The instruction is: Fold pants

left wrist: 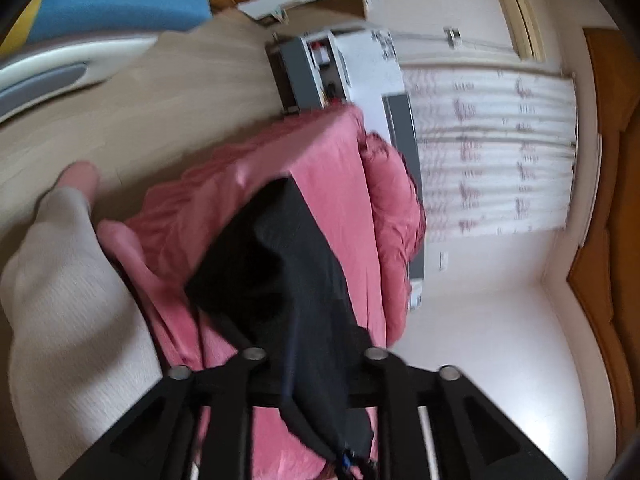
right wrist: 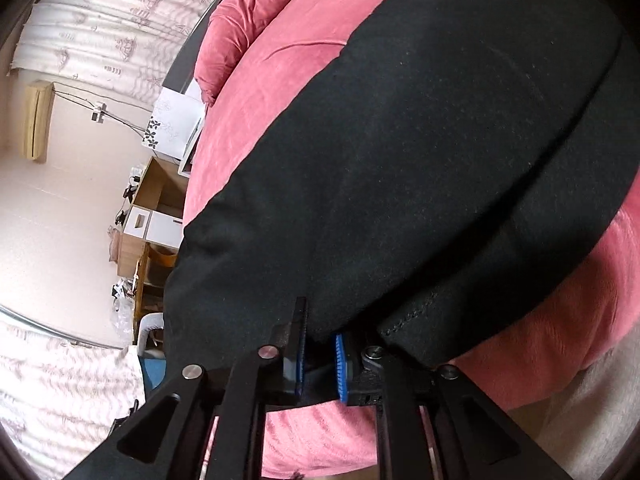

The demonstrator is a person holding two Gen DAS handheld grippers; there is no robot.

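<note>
Folding entry, one item: black pants (right wrist: 420,168), lying across the pink bedcover (right wrist: 280,92) of the bed, the cloth mostly flat in the right wrist view, one seamed edge running toward my tools. Right tongs (right wrist: 320,360): blue pads a narrow gap apart, black hem between them; I judge the hem pinched or very nearly so, since the cloth fills the gap. Left tongs (left wrist: 320,420): fingertips hidden under a hanging fold of the pants; the cloth drapes down over the crossbar, and I cannot tell whether it is gripped or only resting there. Pose, right: pointed downward onto the bed, close over the fabric. Pose, left: held nearer level, looking along the bed toward the curtain (left wrist: 492,152), view blurred. A sleeve (left wrist: 68,300) and a fingertip show at that view's left edge. Method, as I judge it: keep both corners at even height, carry the edge over squarely, lay it on the matching edge, release only once the layers lie flat.
</note>
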